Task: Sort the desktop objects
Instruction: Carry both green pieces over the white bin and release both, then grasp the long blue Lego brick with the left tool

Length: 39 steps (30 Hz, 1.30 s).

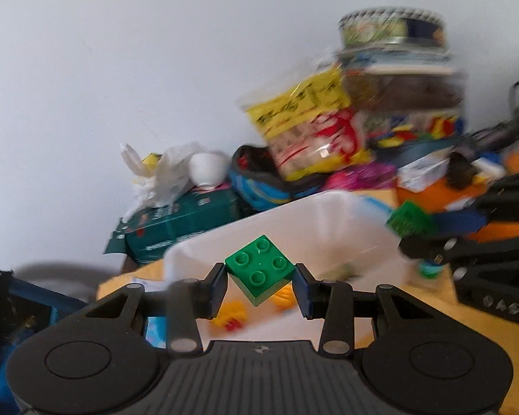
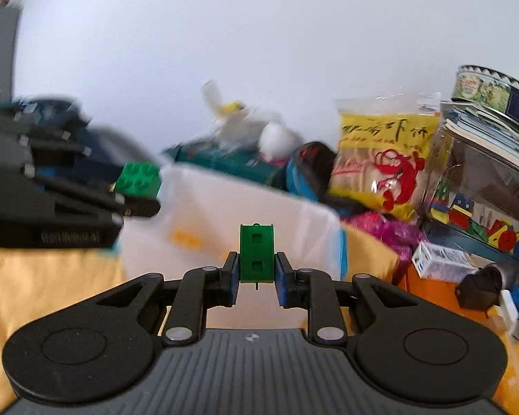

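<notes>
Gripping a green four-stud brick [image 1: 259, 269] corner to corner, the left gripper [image 1: 260, 285] hangs over a white plastic bin [image 1: 328, 221], its blue pads pressed on the brick's two side corners. The right gripper [image 2: 257, 276] is clamped on a narrower green block [image 2: 256, 253], which stands upright between its pads with two square holes facing the camera.

Both tools are above a yellow cloth [image 2: 52, 287] covering the desk, with the bin at twelve o'clock of each. Behind the clutter rises a plain pale wall [image 1: 155, 69].

Only the left wrist view looks into the bin: small yellow and red pieces [image 1: 231, 314] lie on its floor at about seven o'clock of the held brick. The same view catches the right gripper at three o'clock (blurred, its green load just a smear). The right wrist view shows the left gripper at nine o'clock with the studded brick at its tip, and it alone gives sharp detail at two to three o'clock: a yellow snack bag [image 2: 380, 159] leaning on a clear jar of coloured toys [image 2: 481, 200], and a small white carton [image 2: 439, 263] below. A dark green box [image 1: 183, 221] sits at eleven o'clock beyond the bin.
</notes>
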Each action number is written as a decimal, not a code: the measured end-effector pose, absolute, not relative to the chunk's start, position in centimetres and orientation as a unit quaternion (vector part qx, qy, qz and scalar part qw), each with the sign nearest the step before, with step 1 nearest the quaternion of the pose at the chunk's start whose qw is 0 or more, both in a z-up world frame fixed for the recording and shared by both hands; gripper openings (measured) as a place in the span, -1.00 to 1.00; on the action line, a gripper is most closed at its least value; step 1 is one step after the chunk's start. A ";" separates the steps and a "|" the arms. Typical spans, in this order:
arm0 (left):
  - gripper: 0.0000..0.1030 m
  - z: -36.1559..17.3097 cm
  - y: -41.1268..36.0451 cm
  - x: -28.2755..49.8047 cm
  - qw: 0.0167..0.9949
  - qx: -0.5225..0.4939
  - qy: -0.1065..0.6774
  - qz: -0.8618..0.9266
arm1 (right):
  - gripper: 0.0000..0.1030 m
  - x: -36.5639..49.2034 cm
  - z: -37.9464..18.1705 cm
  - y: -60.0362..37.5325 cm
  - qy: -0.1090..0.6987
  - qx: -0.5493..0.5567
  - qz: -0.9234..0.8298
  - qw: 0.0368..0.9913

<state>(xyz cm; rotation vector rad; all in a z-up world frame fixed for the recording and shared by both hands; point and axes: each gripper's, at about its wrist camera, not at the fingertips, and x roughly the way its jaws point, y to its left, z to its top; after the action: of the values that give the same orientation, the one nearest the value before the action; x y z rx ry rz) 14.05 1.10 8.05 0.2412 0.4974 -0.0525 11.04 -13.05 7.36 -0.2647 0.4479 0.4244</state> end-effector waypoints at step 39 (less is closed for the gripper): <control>0.13 -5.9 -1.7 -0.3 0.906 0.109 0.391 -0.116 | -0.33 -3.5 -4.8 -15.3 0.390 -0.164 0.271 0.865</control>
<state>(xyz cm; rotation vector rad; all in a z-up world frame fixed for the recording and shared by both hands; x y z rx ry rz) -0.34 -1.70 -5.85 0.2258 0.8078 -0.2391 -3.45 -15.34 -4.85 -0.3438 0.8165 0.5672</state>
